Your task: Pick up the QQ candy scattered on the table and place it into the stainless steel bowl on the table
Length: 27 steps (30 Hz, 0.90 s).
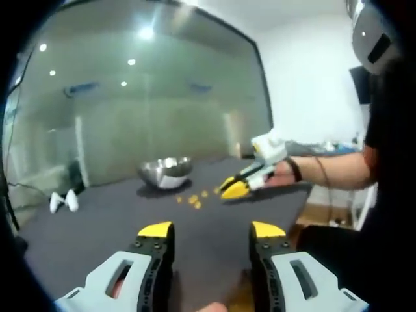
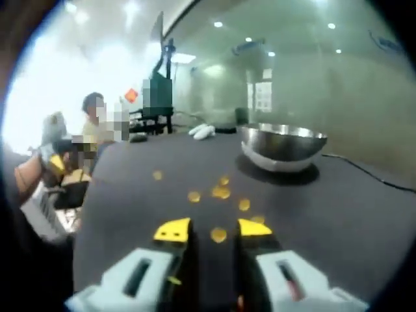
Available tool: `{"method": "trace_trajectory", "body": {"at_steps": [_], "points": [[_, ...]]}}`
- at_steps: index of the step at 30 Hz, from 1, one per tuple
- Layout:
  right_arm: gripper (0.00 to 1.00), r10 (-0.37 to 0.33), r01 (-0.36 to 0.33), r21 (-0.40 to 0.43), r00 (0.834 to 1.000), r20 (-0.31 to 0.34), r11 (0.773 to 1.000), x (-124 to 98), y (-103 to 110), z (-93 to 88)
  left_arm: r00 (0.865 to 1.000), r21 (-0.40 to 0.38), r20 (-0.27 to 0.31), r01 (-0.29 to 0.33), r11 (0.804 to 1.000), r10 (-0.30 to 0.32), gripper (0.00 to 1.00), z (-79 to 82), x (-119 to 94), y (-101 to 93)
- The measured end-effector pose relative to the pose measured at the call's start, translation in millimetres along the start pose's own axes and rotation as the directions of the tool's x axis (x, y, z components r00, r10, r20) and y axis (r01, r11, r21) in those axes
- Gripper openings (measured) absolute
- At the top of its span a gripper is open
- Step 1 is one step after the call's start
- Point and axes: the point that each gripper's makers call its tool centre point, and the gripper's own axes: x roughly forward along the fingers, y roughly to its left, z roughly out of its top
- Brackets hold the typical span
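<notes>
Steel bowl (image 2: 283, 147) sitting on dark tabletop (image 2: 364, 221), w/ small orange-yellow QQ candies (image 2: 221, 192) scattered on the surface just in front of it, none visible inside from these angles. Right gripper (image 2: 214, 229) low over the scatter, yellow-tipped jaws parted narrowly w/ one candy (image 2: 218, 234) lying between the tips, not yet pinched. Same gripper seen from the left gripper view, held by a hand (image 1: 281, 174) at the edge of the candies. Left gripper (image 1: 211, 229) held back from the scatter, jaws wide apart & empty. Probably best to settle both tips on the tabletop either side of that piece, close gently so it doesn't squirt out, then lift straight & carry over the rim. No brand, label or readable writing; wall sheets in bkgd too blurred to read.
</notes>
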Motion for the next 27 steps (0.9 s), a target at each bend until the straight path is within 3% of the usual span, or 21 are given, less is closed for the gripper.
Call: {"method": "trace_trajectory", "body": {"at_steps": [4, 5, 10, 21, 27], "points": [[0.26, 0.037, -0.037, 0.0, 0.999, -0.026, 0.999, 5.2, 12.5, -8.3, 1.0, 0.002, -0.005, -0.013, 1.0, 0.013, 0.47, -1.2, -3.3, 5.2], [0.25, 0.019, -0.019, -0.035, 1.0, -0.015, 0.999, 5.2, 10.9, -6.8, 1.0, -0.001, -0.004, -0.012, 1.0, 0.012, 0.47, -1.1, -3.6, 5.2], [0.11, -0.013, 0.012, -0.027, 1.0, -0.022, 1.0, 3.8, 5.0, -7.1, 1.0, 0.008, -0.017, -0.014, 1.0, 0.014, 0.47, -4.5, -3.0, 5.1], [0.1, -0.012, 0.012, -0.021, 1.0, -0.018, 1.0, 2.4, 6.2, -6.4, 1.0, 0.006, -0.001, -0.002, 1.0, 0.002, 0.47, -0.5, -1.1, 2.2], [0.1, -0.022, 0.02, 0.029, 0.998, 0.066, 0.999, -9.6, 2.6, 17.5, 1.0, 0.009, -0.001, 0.001, 1.0, 0.0, 0.47, 0.1, -1.7, 1.5]]}}
